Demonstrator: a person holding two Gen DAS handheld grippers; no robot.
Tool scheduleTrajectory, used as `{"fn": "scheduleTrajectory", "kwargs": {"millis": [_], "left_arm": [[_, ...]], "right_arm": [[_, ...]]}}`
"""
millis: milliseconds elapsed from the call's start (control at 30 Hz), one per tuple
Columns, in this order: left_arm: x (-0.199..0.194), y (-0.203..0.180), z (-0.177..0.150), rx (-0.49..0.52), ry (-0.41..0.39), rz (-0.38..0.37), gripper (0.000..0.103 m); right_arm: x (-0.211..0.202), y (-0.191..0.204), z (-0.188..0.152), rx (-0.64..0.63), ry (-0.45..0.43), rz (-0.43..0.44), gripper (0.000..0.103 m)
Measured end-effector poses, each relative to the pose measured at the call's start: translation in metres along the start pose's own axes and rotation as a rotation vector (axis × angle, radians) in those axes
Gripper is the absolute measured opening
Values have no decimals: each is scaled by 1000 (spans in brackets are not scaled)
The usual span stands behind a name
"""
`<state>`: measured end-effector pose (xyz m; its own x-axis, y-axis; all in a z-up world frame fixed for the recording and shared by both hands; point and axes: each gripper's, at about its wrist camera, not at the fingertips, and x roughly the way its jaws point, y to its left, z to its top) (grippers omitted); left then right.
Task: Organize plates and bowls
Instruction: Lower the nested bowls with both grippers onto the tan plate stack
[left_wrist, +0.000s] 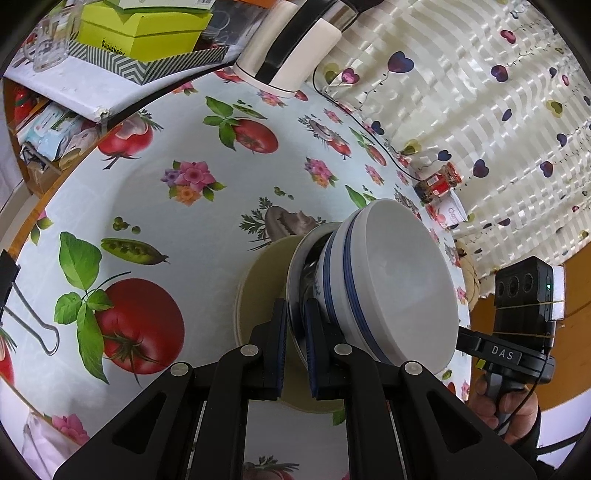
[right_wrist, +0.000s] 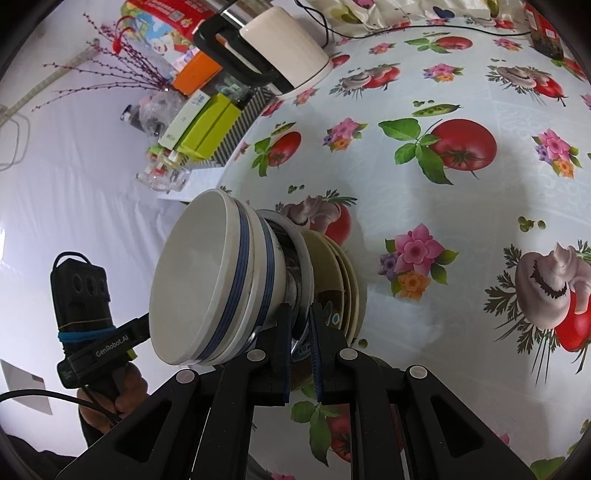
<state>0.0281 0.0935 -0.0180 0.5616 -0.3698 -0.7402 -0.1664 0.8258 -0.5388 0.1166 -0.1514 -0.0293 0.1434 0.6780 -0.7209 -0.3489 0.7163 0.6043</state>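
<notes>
Your left gripper (left_wrist: 295, 332) and right gripper (right_wrist: 299, 332) each pinch opposite rims of the blue-rimmed plate (left_wrist: 295, 280) carrying stacked bowls (left_wrist: 388, 288), directly above the beige plates (left_wrist: 258, 291).

Bright, even daylight. Strong fisheye bending, black vignette corners. Soft glare on glossy fruit-and-flower-printed tablecloth (right_wrist: 480, 229); satin cream curtain (left_wrist: 461, 92) shiny. Soft shadows, focus sharp throughout.

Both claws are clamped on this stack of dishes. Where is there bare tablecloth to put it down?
Free: the open tablecloth ahead of the stack, between the kettle and the binder clip. Crowded: the far corner with the green box and glass, and the curtain edge by the jar.
</notes>
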Motion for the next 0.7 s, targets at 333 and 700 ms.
{"fn": "scheduleTrajectory", "kwargs": {"millis": [333, 700], "left_arm": [[2, 3, 0, -6, 2, 3, 9], [3, 7, 0, -13, 1, 1, 9]], "right_arm": [[4, 0, 2, -3, 7, -3, 10], [7, 4, 4, -20, 11, -15, 11]]}}
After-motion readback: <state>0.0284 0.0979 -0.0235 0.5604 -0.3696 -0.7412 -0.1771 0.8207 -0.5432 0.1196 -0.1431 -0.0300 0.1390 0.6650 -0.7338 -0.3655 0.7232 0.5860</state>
